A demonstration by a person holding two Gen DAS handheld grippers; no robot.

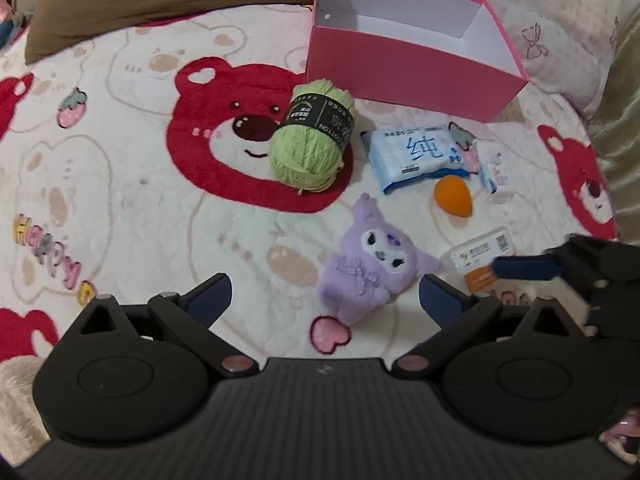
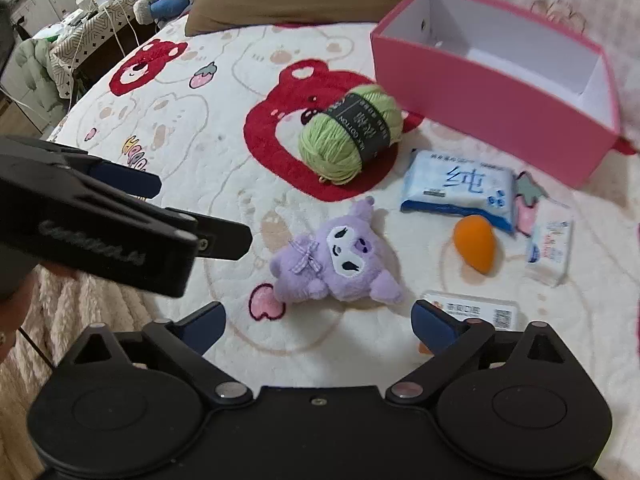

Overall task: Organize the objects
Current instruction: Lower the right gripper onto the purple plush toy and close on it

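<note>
Pink cardboard box point(image 2: 492, 92) is seen standing open on the bear-print blanket point(image 2: 192, 152), its white inside showing bare as far as both wrist views reach; nothing is judged to have been put away yet. Six loose things are counted on the blanket in front of it: green yarn ball point(image 2: 350, 136) nearest the box, blue wipes pack point(image 2: 458, 188), orange sponge point(image 2: 476, 244), small white packet point(image 2: 550, 250), purple plush point(image 2: 336, 258), and a flat white-and-orange card pack point(image 2: 472, 310) closest to the cameras. Left gripper point(image 1: 326, 294) is held above the plush, jaws spread wide, nothing between them. Right gripper point(image 2: 318, 318) is likewise well open and empty, hovering just short of the plush and card pack; no contact is seen. The whole sorting is judged to be outstanding, with a first pick apparently being lined up, most likely the plush or the card pack.
</note>
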